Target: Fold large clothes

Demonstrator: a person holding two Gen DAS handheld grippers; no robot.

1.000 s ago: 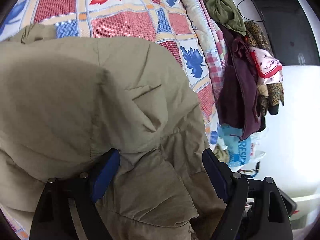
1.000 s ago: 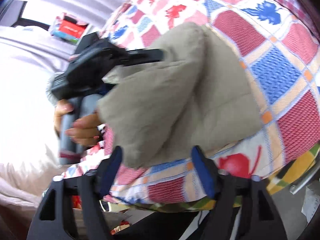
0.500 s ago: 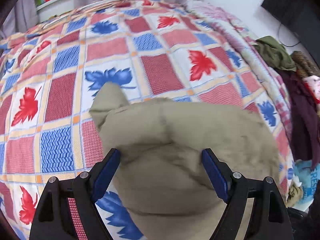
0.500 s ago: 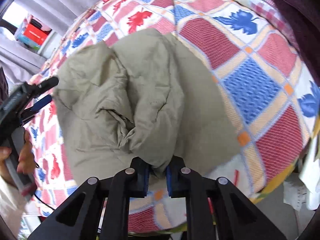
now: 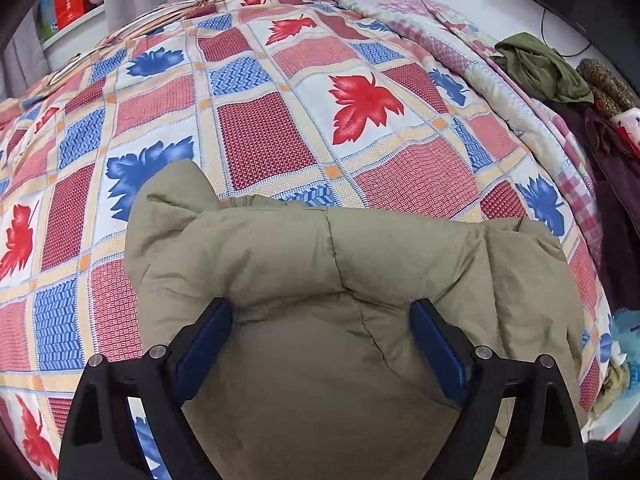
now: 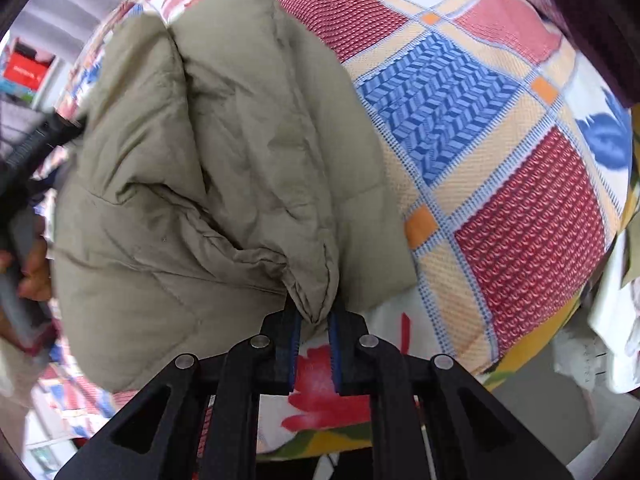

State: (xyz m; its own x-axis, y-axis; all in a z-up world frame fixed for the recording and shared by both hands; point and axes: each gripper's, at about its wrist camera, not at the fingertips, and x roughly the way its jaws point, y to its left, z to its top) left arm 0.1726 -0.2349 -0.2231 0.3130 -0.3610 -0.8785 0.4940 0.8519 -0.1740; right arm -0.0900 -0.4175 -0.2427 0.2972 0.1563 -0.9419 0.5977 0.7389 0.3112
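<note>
A puffy khaki jacket (image 5: 320, 264) lies folded in a thick bundle on the patterned bedspread (image 5: 256, 140). My left gripper (image 5: 320, 320) is open, its blue-padded fingers (image 5: 208, 332) spread just above the jacket's near part. In the right wrist view the jacket (image 6: 192, 160) fills the left half. My right gripper (image 6: 314, 316) is shut on a pinched corner of the jacket at the bed's near edge. The left gripper and the hand holding it show at the far left (image 6: 24, 184).
A pile of other clothes (image 5: 560, 76) in olive, maroon and print lies along the bed's right edge. A rolled quilt (image 5: 440, 20) sits at the far right of the bed. A shelf with red boxes (image 5: 68, 4) stands beyond the bed.
My right gripper went from open to shut on the jacket's corner and now pulls it nearer. My left gripper lifted back from the jacket and stays open.
</note>
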